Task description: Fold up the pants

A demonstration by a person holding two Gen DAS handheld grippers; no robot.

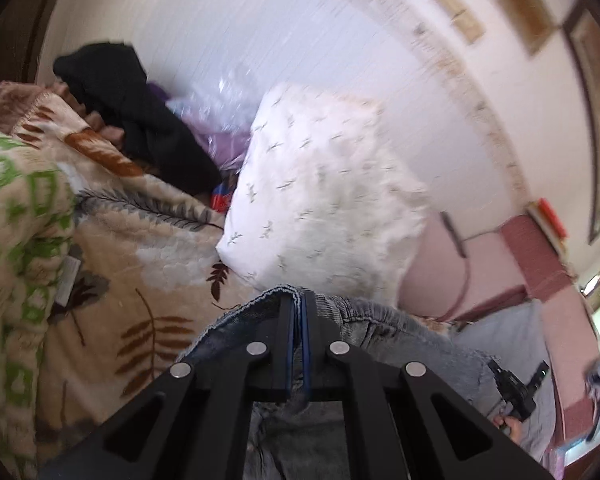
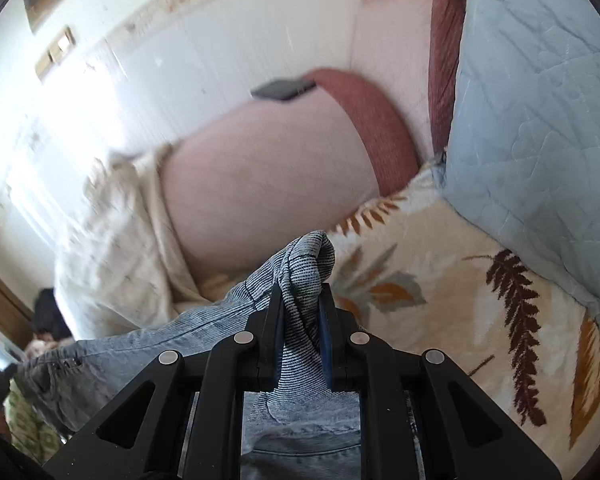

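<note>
The pants are pale blue denim. In the left wrist view my left gripper (image 1: 298, 300) is shut on their elastic waistband (image 1: 364, 316), and the denim hangs down and to the right from the jaws. In the right wrist view my right gripper (image 2: 302, 292) is shut on a bunched fold of the pants (image 2: 304, 264), whose ribbed inner side shows; the rest of the denim (image 2: 112, 356) trails off to the lower left. Both grippers hold the pants up above the leaf-patterned blanket (image 2: 452, 280). The other gripper (image 1: 514, 394), held in a hand, shows at the lower right of the left wrist view.
A white pillow (image 1: 324, 200) lies straight ahead of the left gripper, with a black garment (image 1: 140, 116) and purple items behind it. A green-patterned blanket (image 1: 12, 220) is at the left. A pink headboard (image 2: 268, 176) and a light blue quilted cushion (image 2: 540, 112) stand ahead of the right gripper.
</note>
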